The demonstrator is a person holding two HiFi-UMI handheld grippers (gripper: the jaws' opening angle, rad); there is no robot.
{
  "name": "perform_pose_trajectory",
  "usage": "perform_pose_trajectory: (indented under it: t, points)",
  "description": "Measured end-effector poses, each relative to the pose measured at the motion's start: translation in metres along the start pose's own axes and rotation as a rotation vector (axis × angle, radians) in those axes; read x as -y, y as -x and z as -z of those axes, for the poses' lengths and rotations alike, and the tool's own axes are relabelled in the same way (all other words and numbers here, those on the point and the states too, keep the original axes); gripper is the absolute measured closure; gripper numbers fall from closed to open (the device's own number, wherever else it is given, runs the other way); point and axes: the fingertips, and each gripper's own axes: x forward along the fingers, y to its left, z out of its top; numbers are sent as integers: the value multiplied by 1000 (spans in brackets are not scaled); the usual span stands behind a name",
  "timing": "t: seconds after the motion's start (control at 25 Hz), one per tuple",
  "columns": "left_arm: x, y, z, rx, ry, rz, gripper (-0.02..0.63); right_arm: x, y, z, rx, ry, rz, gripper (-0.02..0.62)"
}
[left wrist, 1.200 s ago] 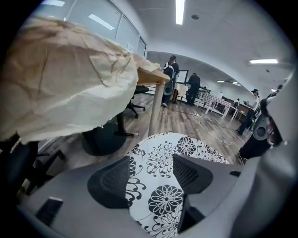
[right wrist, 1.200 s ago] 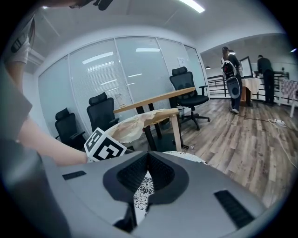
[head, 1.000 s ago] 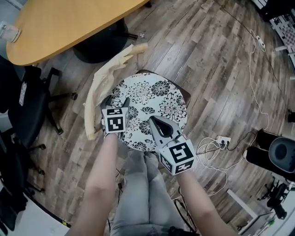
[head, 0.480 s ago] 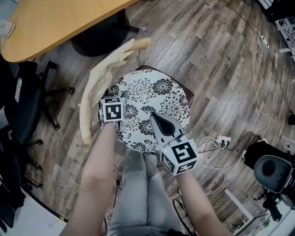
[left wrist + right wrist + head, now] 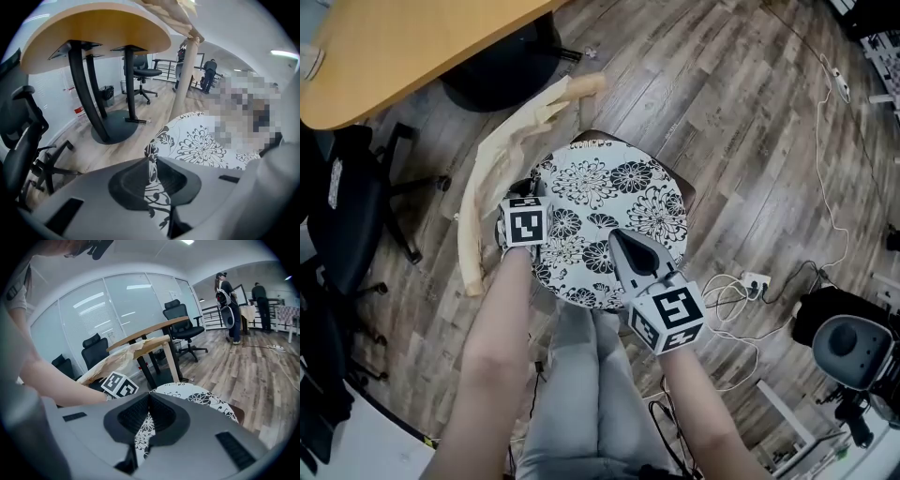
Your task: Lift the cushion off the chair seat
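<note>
Left gripper (image 5: 151,160): jaws have just been closing and now pinch the floral cushion's (image 5: 623,192) edge. Right gripper (image 5: 617,237): jaws together above the cushion.

The cushion (image 5: 619,202) is lying on the chair seat (image 5: 687,194), with the table (image 5: 403,47) standing behind-left and cables (image 5: 727,302) trailing at right.

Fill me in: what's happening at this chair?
A person works two handheld grippers on the round black-and-white floral cushion, which lies flat on the brown chair seat. The left gripper has just been closing its jaws and now pinches the cushion's left edge. The right gripper sits with its jaws together over the near side; whether it grips fabric is unclear.
</note>
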Motion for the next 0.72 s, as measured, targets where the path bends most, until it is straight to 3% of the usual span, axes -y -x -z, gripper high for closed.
perform_pose_trajectory:
  t: [0.12, 0.72]
  points:
    - [7, 7, -4, 9, -37, 12, 586, 1, 4, 0, 3, -14, 4, 569]
    - [26, 48, -12, 58, -7, 53, 594, -6, 39, -16, 44, -18, 22, 570]
